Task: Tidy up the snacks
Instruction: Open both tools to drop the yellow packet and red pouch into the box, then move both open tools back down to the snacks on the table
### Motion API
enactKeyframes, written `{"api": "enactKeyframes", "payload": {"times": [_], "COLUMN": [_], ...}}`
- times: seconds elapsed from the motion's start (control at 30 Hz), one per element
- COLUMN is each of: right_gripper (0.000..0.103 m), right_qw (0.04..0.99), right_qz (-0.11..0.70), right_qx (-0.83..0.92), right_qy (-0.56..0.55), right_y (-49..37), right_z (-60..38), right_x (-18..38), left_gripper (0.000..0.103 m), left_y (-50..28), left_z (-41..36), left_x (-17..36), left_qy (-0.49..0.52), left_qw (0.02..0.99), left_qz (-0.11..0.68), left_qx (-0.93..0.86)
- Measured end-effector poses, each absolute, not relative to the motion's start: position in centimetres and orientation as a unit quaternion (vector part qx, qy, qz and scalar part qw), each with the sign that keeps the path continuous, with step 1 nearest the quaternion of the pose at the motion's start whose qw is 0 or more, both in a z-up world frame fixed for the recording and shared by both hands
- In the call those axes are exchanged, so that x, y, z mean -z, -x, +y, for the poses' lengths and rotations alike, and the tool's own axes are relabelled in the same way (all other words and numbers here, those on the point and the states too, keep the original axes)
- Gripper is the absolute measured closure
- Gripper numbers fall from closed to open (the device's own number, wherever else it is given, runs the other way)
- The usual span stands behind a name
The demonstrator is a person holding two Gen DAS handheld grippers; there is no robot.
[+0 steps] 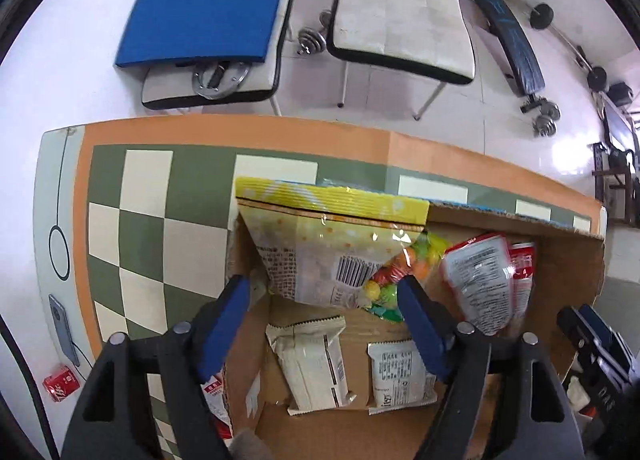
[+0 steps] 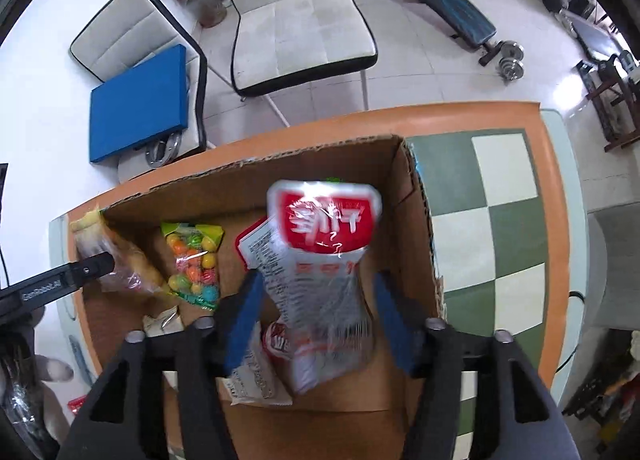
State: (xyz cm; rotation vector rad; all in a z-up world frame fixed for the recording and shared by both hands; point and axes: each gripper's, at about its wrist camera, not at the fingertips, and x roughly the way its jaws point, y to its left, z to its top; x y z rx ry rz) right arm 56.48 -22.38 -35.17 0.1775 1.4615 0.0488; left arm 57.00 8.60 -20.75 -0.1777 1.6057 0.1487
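An open cardboard box point(image 1: 560, 260) point(image 2: 280, 168) stands on the checked table. My left gripper point(image 1: 322, 284) points down into it, open. A yellow snack bag point(image 1: 320, 228) leans between the spread fingers, and the pads do not press it. A bag of coloured candy balls point(image 1: 400, 272) point(image 2: 196, 260) lies beside it. My right gripper point(image 2: 320, 280) is open too, with a blurred red-and-white packet point(image 2: 324, 220) loose between its fingers. White packets point(image 1: 312, 364) lie on the box floor.
The green-and-cream checked cloth point(image 1: 140, 228) has an orange border. A phone point(image 1: 64, 328) and a small red packet point(image 1: 60, 382) lie near the table's left edge. Two white chairs point(image 1: 400, 16), one with a blue pad point(image 1: 204, 16), stand beyond, with dumbbells point(image 1: 310, 42) on the floor.
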Motion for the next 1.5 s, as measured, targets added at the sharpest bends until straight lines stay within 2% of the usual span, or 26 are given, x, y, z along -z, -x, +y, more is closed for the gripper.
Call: {"api": "enactKeyframes", "payload": {"times": [0.2,0.47,0.73,0.93,1.07,1.23,1.5], "right_gripper": [0.027,0.025,0.022,0.012,0.011,0.011,0.011], "right_qw": [0.749,0.754,0.784,0.814,0.825,0.802,0.668], "right_qz": [0.659,0.653,0.617,0.574,0.554,0.581,0.699], "right_qx": [-0.030,-0.039,-0.047,-0.073,-0.083,-0.077,-0.018], "right_qy": [-0.063,-0.062,-0.053,-0.055,-0.076,-0.112,-0.253], "right_y": [-56.0,-54.3,-49.8,-45.1,-41.1,-35.5,-27.5], "right_z": [-21.4,-21.1,-21.3,-21.2,-21.8,-23.5,-26.8], "right_x": [34.5,33.2,29.6,26.1,24.8,26.9,39.2], "left_gripper": [0.028,0.028,0.028,0.028,0.028,0.028,0.028], "left_y": [-56.6,-53.8,-48.1,-42.6,-38.3,-32.8,-27.2], "left_z": [8.1,6.4,4.9,4.7,4.6,4.7,6.4], "left_x": [19.8,16.6,11.5,7.7,6.8,9.7,20.0], "left_qy": [0.082,0.076,0.069,0.066,0.063,0.070,0.111], "left_qw": [0.696,0.728,0.777,0.809,0.814,0.789,0.701], "left_qz": [0.712,0.681,0.624,0.582,0.575,0.607,0.700], "left_qx": [-0.055,-0.033,-0.030,-0.044,-0.052,-0.064,-0.086]}}
